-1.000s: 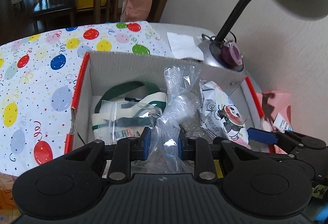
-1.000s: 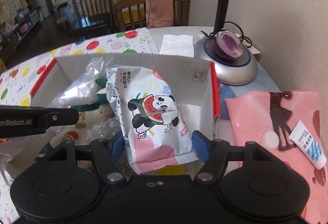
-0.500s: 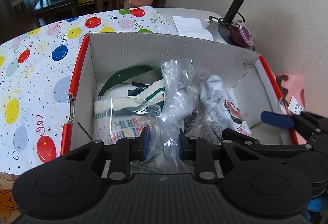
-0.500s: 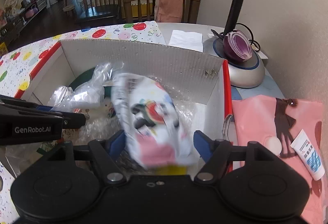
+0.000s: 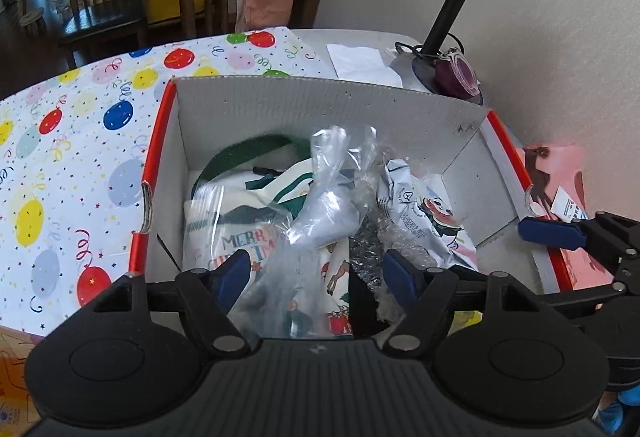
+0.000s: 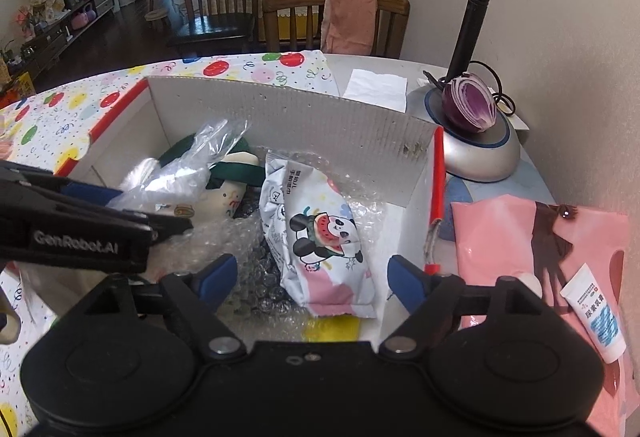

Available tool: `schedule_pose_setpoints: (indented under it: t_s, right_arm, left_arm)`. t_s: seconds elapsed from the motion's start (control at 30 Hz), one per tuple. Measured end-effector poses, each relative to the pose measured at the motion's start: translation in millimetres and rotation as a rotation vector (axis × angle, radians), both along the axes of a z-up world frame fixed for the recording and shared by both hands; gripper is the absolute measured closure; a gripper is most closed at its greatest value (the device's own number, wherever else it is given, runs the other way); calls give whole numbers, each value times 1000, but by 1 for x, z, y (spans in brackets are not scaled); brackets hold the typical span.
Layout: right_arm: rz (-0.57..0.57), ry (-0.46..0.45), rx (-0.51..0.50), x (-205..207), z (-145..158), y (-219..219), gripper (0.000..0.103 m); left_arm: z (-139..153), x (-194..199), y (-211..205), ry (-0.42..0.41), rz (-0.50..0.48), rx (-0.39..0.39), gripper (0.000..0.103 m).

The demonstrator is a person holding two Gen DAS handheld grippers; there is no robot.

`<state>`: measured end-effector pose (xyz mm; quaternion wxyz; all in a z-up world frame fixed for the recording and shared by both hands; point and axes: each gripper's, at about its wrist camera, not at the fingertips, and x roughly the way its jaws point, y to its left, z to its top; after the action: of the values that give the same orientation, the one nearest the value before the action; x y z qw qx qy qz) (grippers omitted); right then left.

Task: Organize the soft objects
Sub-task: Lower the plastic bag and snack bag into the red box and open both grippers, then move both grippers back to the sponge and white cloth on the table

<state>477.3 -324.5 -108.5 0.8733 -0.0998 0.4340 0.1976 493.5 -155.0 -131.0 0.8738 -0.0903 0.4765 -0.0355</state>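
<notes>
A white cardboard box with red edges [image 5: 280, 105] [image 6: 304, 117] holds the soft things. A clear plastic bag [image 5: 320, 213] [image 6: 188, 161] lies over a white and green Christmas fabric item [image 5: 236, 213]. A panda-print soft pack [image 6: 320, 233] [image 5: 424, 213] lies on bubble wrap [image 6: 224, 237] at the box's right side. My left gripper [image 5: 316, 273] is open above the clear bag and holds nothing. My right gripper [image 6: 310, 275] is open just above the panda pack's near end; its blue fingertip [image 5: 548, 233] shows in the left wrist view.
A grey desk lamp base [image 6: 476, 153] with a purple onion half [image 6: 470, 107] stands right of the box. A pink sheet [image 6: 520, 237] with a white tube [image 6: 596, 313] lies at right. Balloon-print cloth [image 5: 60, 157] covers the table left. Chairs [image 6: 336, 17] stand behind.
My left gripper opened and let go of the clear bag, which now lies in the box. The panda pack dropped from my open right gripper onto the bubble wrap. Both grippers rose slightly.
</notes>
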Motion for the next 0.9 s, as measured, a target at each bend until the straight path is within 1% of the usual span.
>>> schedule_pose_setpoints:
  t_s: [0.13, 0.33, 0.5, 0.63, 0.8, 0.9]
  right_arm:
    - [2, -10, 27, -5, 9, -9, 21]
    - [27, -36, 77, -19, 28, -20, 18]
    - [42, -59, 123, -31, 44, -27, 17]
    - [56, -76, 161, -39, 57, -29, 16]
    - [73, -100, 204, -52, 74, -28, 15]
    - [88, -125, 222, -62, 85, -24, 14]
  left_arm:
    - [10, -6, -1, -29, -3, 14, 30]
    - [29, -21, -1, -84, -13, 26, 30]
    - [50, -39, -2, -138, -18, 29, 30]
    - [68, -55, 1, -180, -16, 16, 30]
    - [88, -80, 10, -232, -11, 26, 30]
    - [98, -95, 17, -256, -15, 16, 30]
